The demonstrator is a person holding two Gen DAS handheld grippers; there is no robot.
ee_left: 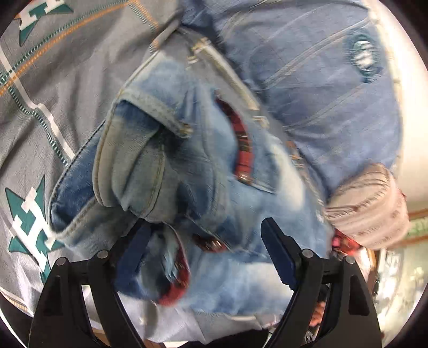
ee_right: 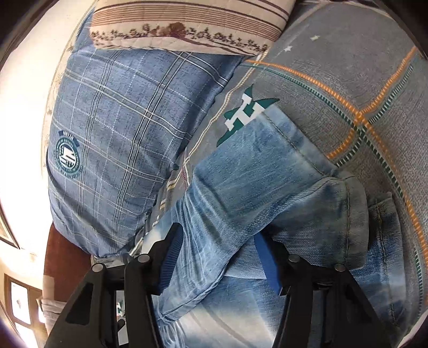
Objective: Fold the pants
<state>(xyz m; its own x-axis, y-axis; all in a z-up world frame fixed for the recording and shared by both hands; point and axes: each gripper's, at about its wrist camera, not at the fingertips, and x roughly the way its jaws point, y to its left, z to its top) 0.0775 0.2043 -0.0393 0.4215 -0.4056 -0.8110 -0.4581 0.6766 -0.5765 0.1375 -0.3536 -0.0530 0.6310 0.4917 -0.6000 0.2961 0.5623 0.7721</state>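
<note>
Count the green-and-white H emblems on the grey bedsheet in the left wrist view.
2. One H emblem sits at the top left edge, partly cut off. The other lies at lower left, beside the jeans. More may be hidden under the jeans.

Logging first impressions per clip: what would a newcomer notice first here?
Crumpled light-blue jeans, ripped with red plaid lining showing, fill the middle and lie between the open left tongs. They rest on a grey bedsheet with teal emblems, beside a blue plaid pillow.

Letter H on bedsheet, pillow crest unreadable
</note>
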